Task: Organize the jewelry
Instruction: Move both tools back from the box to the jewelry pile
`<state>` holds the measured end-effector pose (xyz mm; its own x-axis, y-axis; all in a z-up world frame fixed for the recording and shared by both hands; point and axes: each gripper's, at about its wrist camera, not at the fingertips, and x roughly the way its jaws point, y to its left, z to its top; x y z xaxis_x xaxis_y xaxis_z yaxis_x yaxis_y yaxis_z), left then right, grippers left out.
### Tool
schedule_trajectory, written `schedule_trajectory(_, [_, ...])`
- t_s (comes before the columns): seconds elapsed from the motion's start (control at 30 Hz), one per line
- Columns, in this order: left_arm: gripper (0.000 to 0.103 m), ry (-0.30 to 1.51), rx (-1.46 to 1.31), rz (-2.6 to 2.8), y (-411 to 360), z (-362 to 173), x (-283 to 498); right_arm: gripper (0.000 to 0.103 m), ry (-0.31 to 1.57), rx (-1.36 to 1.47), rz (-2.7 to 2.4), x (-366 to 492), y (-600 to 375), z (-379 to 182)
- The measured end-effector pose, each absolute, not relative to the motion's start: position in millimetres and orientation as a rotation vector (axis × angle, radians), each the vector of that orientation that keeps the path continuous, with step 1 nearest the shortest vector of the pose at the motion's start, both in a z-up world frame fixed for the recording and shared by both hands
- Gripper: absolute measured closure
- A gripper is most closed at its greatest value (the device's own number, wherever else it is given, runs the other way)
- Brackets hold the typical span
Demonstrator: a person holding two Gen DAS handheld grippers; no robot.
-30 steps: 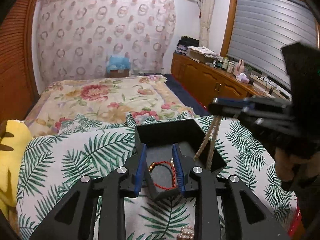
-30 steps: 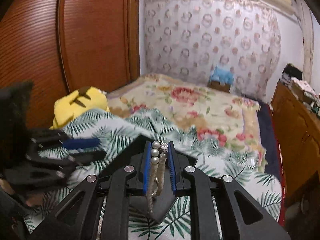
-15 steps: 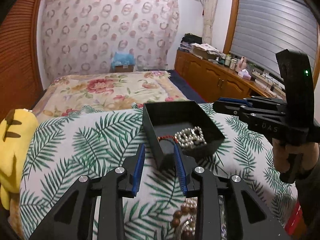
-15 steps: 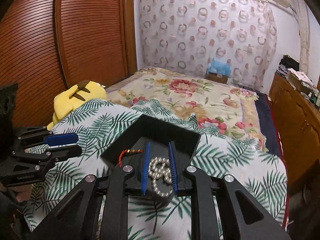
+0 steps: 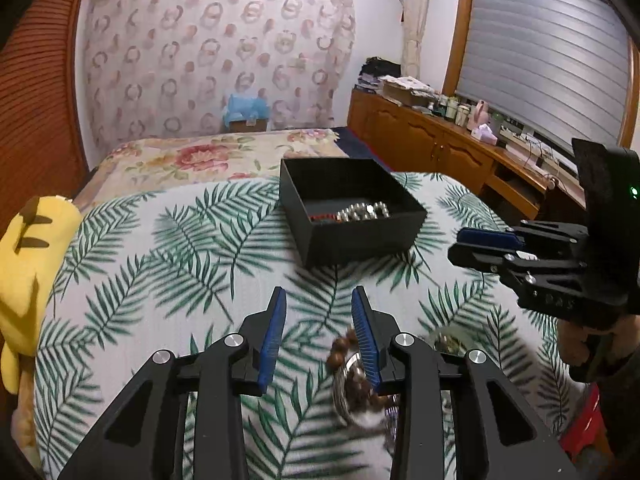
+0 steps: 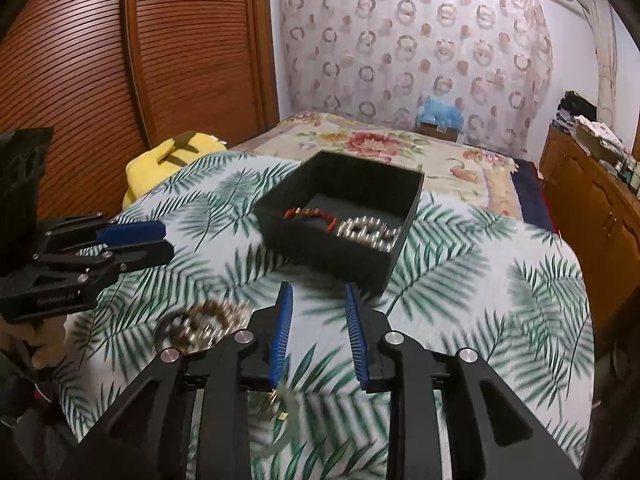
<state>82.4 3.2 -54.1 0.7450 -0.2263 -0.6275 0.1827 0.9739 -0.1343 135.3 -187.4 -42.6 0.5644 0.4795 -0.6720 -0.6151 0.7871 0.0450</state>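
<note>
A black open box (image 5: pixel 360 240) sits on the palm-leaf bedspread. It holds a red bead bracelet (image 6: pixel 312 214) and a coil of pearly beads (image 6: pixel 368 230). My left gripper (image 5: pixel 319 300) hovers nearer than the box, its jaws opening with nothing gripped. A blurred pile of brown beads and a silver bangle (image 5: pixel 352 360) lies on the cloth under its right finger. My right gripper (image 6: pixel 318 292) also hangs short of the box, jaws opening and empty. The same pile (image 6: pixel 204 324) lies to its left. A small gold piece (image 6: pixel 276 404) shows beneath its left finger.
A yellow plush toy (image 5: pixel 28 272) lies at the bed's left edge beside a wooden slatted wardrobe (image 6: pixel 120 60). A floral quilt (image 5: pixel 200 160) covers the far half of the bed. A cluttered wooden sideboard (image 5: pixel 440 140) runs along the right wall.
The right gripper, shut on the pearly beads a second ago, has let them go into the box. Both grippers have pulled back from the box toward the near edge, jaws wider.
</note>
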Motion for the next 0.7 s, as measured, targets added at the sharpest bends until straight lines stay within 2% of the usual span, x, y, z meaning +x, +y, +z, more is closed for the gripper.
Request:
schedule_trajectory(0.6, [0.07, 0.787, -0.047, -0.273, -3.4, -85.1, 56.8, 0.072, 0.778, -0.186, 0.688, 72.0, -190.5, -70.9])
schedule_trajectory(0.7, [0.076, 0.8, -0.055, -0.281, -4.8, -89.2, 59.3, 0.072, 0.782, -0.179, 0.681, 71.6, -193.5, -72.9])
